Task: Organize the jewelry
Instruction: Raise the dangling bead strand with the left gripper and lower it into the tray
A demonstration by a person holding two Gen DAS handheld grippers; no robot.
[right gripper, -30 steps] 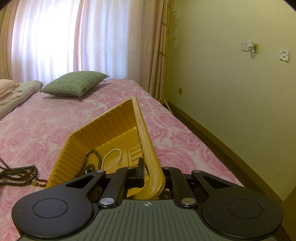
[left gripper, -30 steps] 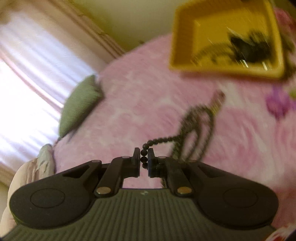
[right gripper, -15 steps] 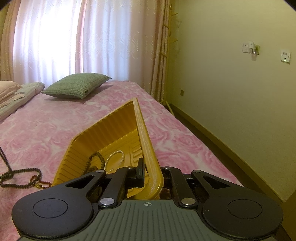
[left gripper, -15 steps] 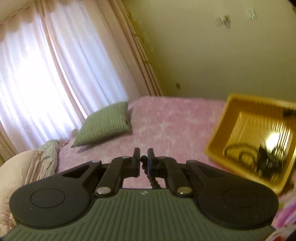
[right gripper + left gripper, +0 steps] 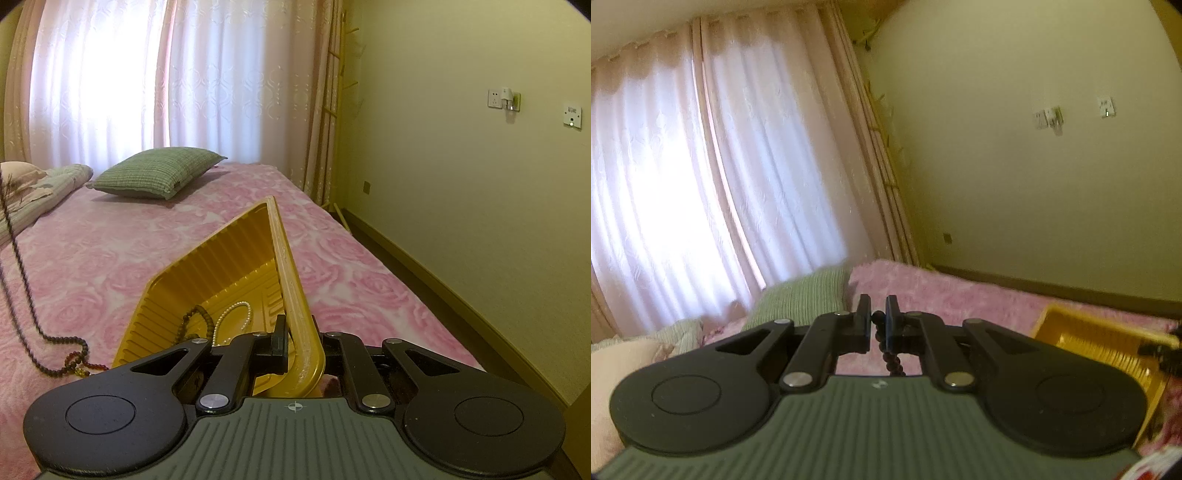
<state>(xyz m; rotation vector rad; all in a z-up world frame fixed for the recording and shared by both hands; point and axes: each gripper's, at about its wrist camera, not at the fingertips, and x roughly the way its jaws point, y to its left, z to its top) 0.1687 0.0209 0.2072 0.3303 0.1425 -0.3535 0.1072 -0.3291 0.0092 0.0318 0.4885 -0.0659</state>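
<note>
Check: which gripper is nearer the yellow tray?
Right. The right gripper is clamped on the yellow tray rim; the left gripper holds the dark bead necklace off to its side.

left claw (image 5: 877, 323) raised higher; dark bead strand (image 5: 22, 280) pulled taut, mostly lifted off pink bedspread (image 5: 110, 258)

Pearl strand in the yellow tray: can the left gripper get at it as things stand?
Probably not yet. The left gripper is shut on the dark bead necklace, whose tail lies on the bedspread. The tray is open-topped, tilted by the right gripper, so the pearl strand lies exposed.
</note>
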